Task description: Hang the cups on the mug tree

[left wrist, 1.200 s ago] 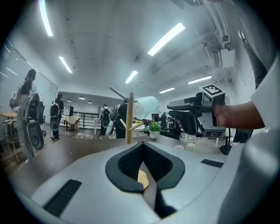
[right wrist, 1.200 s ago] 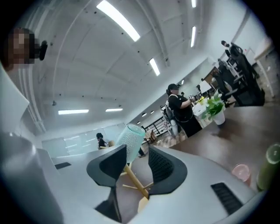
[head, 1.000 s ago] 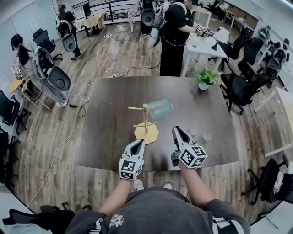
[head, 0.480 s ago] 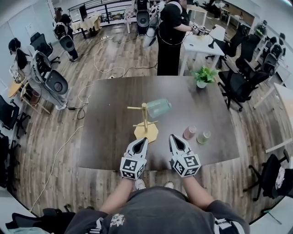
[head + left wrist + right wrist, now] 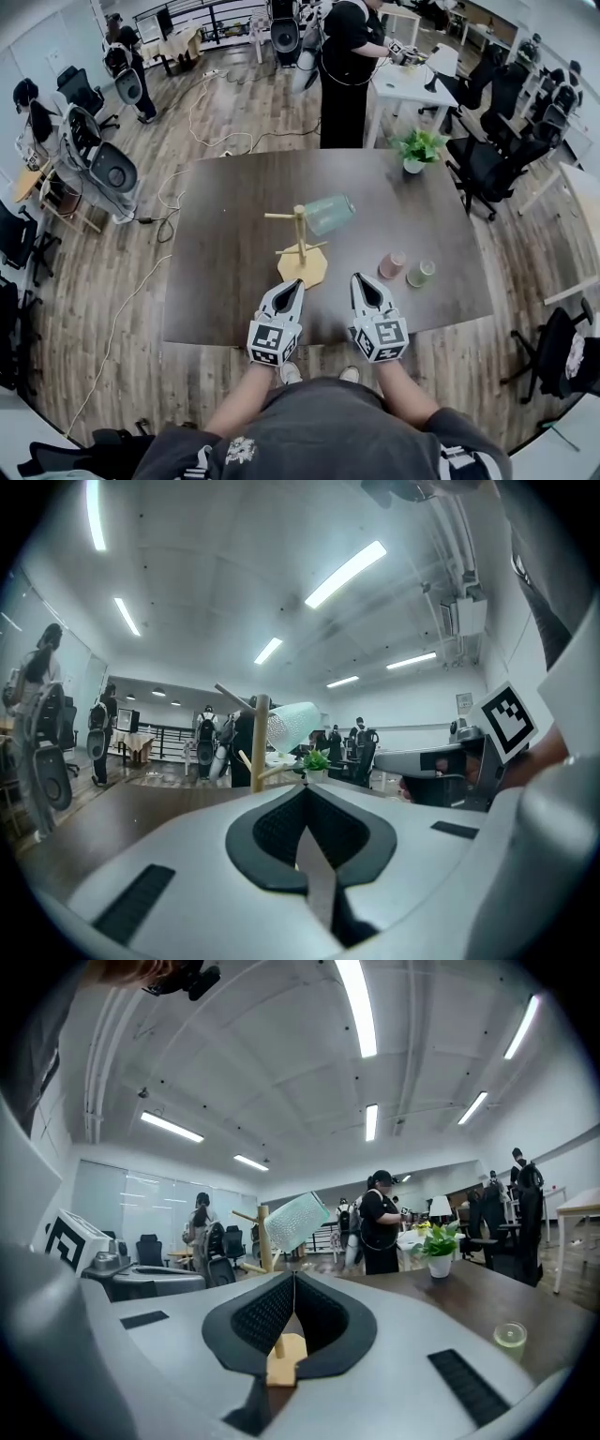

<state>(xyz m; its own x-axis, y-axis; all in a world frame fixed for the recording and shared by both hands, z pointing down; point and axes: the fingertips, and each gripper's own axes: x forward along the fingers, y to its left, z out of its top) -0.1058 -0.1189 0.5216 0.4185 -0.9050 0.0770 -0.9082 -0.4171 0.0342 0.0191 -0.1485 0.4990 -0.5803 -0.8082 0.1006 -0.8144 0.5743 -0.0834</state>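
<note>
A wooden mug tree (image 5: 300,239) stands mid-table on a pale base, and a pale green cup (image 5: 328,214) hangs tilted on its upper right peg. A pink cup (image 5: 392,264) and a green cup (image 5: 421,273) stand upright to its right. My left gripper (image 5: 292,287) and right gripper (image 5: 360,280) sit side by side near the table's front edge. Both are shut and hold nothing. From the right gripper view, the tree (image 5: 265,1237) and hung cup (image 5: 296,1220) lie ahead, and the green cup (image 5: 510,1335) is low on the right. The left gripper view shows the tree (image 5: 260,742) too.
A potted plant (image 5: 417,148) stands at the table's far right. A person (image 5: 345,56) stands beyond the far edge by a white desk. Office chairs (image 5: 487,178) crowd the right side, and cables lie on the wooden floor.
My right gripper has drawn back left from the two standing cups and rolled more upright, so the pink cup now shows fully. The left gripper has stayed put.
</note>
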